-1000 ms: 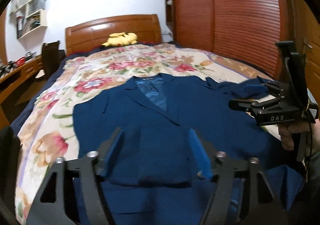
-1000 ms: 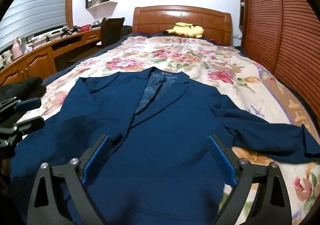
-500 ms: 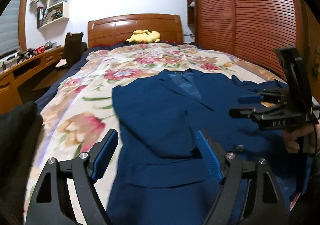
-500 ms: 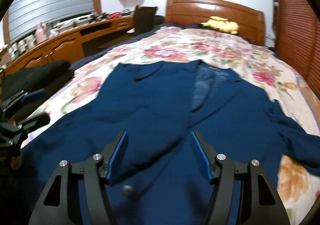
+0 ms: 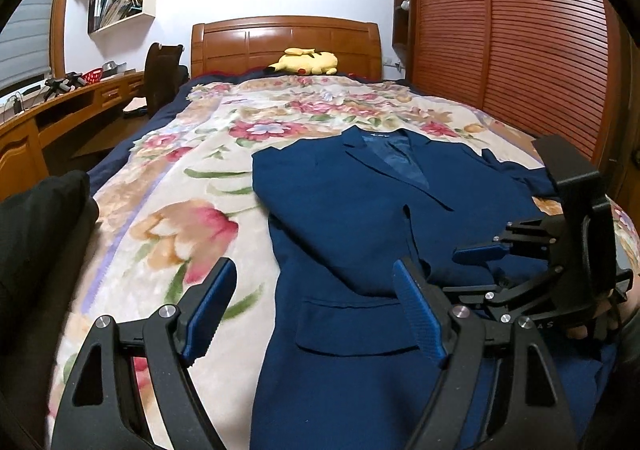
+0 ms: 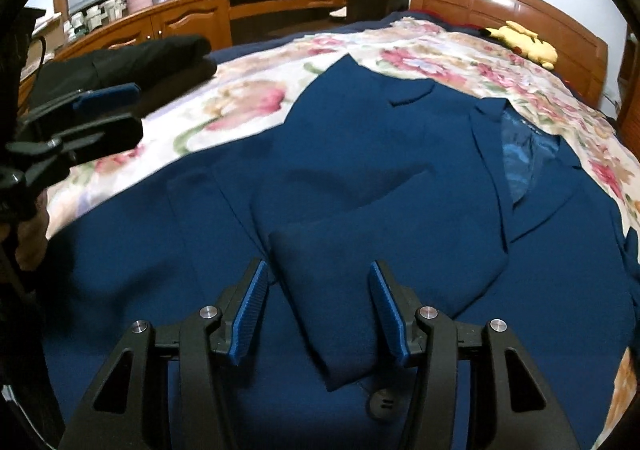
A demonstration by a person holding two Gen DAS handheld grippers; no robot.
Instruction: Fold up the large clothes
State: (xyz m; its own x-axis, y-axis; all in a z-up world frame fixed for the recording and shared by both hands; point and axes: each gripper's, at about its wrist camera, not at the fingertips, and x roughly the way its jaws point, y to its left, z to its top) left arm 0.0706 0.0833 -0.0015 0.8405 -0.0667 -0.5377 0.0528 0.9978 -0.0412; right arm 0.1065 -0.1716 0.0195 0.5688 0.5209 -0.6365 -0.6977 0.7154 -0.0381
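On the bed lies a soft, limp jacket; best taken at its folded sleeve edge. Left gripper gapes empty; right gripper, closing, straddles the sleeve unclamped.

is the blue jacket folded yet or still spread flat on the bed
Partly folded. The blue jacket has one sleeve laid across its front, but the body lies open on the floral blanket, collar and lining showing.

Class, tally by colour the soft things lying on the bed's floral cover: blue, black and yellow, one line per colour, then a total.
Blue: 1, the blazer
Black: 1, the folded garment
Yellow: 1, the plush toy
Total: 3
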